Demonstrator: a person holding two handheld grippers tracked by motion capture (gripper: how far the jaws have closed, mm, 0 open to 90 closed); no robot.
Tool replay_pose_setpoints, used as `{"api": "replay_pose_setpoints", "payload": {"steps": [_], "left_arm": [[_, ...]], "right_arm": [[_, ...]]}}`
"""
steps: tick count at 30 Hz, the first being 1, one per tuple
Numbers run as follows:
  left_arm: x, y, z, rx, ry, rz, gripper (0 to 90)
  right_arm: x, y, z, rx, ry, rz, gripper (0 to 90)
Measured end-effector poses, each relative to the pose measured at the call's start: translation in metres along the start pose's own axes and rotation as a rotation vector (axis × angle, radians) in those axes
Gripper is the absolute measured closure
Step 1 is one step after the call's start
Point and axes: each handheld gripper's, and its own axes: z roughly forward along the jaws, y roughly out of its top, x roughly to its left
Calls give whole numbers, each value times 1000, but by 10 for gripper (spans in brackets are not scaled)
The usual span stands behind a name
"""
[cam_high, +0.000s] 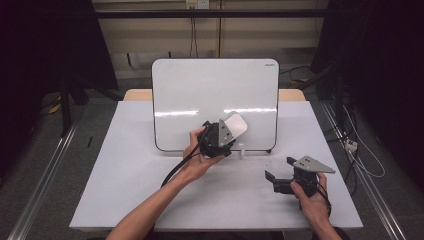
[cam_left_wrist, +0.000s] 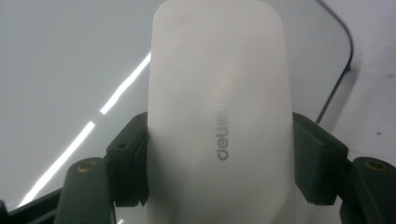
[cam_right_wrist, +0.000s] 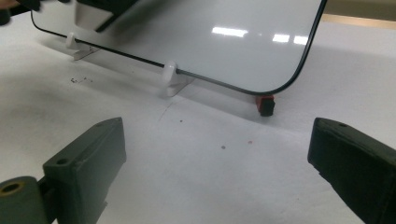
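A person's left gripper (cam_high: 231, 131) grips a white whiteboard eraser (cam_high: 234, 125) by its two long sides, holding it against the lower middle of a whiteboard (cam_high: 200, 95) that stands propped on the white table (cam_high: 130, 170). The right gripper (cam_high: 276, 175) rests low over the table near the board's lower right corner, its jaws spread wide apart around bare tabletop, well clear of the eraser.

The left claw (cam_high: 231, 129) is held up with its jaws squeezed tight on something, arm stretched forward, while the right claw (cam_high: 276, 175) sits low with its jaws wide apart, gripped from behind.
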Motion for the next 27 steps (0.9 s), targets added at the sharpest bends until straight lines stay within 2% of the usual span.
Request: {"api": "replay_pose_setpoints", "payload": {"steps": [2,4,6,10,16,19,24,27], "left_arm": [[0,2,-6,-9,-12,-3,312],[2,2,-11,-11,-2,-14,312],[7,1,-12,-12,-9,-54,311],[14,-5,-19,-10,-3,-101,311],[25,-11,-33,-15,35,-139,311],[32,-13,-40,-22,40,-184,311],[42,-23,-55,-21,53,-201,311],[50,-31,-63,-16,77,-226,311]], "right_arm": [[0,0,0,0,-1,1,41],[1,0,0,1,0,-4,41],[2,0,-1,1,0,-11,41],[1,-2,-3,-1,-4,-2,40],[1,-3,-5,0,-3,-4,41],[0,-2,-5,-4,-4,0,40],[1,0,-1,-1,-2,5,41],[2,0,1,4,-2,2,42]]}}
